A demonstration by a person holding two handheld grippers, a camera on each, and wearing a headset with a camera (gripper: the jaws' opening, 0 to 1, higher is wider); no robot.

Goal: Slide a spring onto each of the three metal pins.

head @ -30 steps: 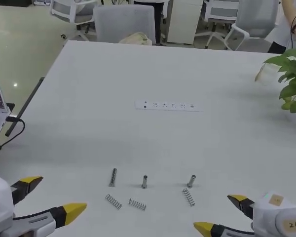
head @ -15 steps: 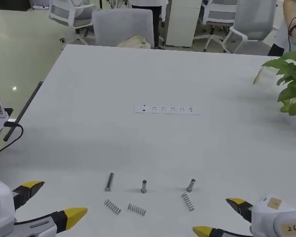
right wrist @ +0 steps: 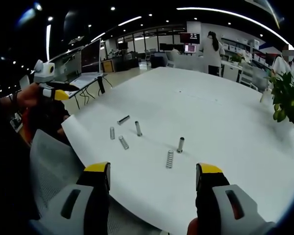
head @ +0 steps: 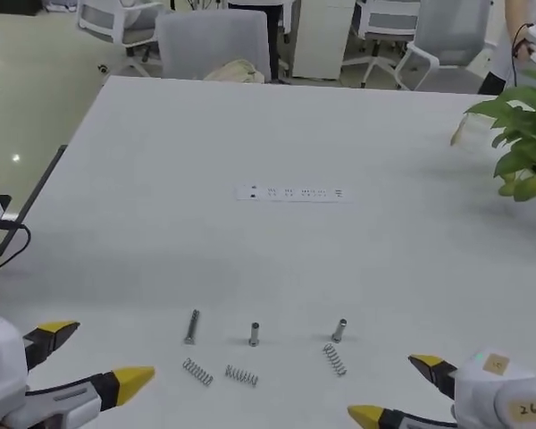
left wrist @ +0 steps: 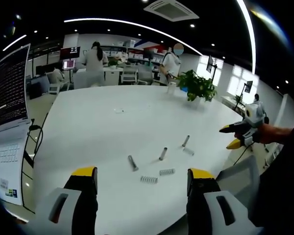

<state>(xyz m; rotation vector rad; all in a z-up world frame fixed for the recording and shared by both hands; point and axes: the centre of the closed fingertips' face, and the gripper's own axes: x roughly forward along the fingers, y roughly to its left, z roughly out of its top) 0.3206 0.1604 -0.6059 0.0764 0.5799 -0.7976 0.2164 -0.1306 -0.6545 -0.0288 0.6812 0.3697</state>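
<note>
1. Change over the last second is slight. The head view has drifted, so everything sits a little differently in frame, and I read that as camera motion rather than parts moving.
2. Pins and springs lie as before, near the front edge of the table [head: 161,223]. The left pin [head: 191,327] lies flat, while the middle pin [head: 254,334] and right pin [head: 339,330] stand upright. The left spring [head: 196,372], middle spring [head: 241,376] and right spring [head: 334,359] each rest just in front of a pin, apart from it.
3. No spring is on a pin yet, so I judge the task has not started.
4. My left gripper [head: 96,353] hangs low on the left, short of the springs. Its jaws are spread wide, holding and touching nothing.
5. My right gripper [head: 396,388] hangs low on the right, its jaws equally wide apart and empty. The right spring is the piece nearest to it.
</note>
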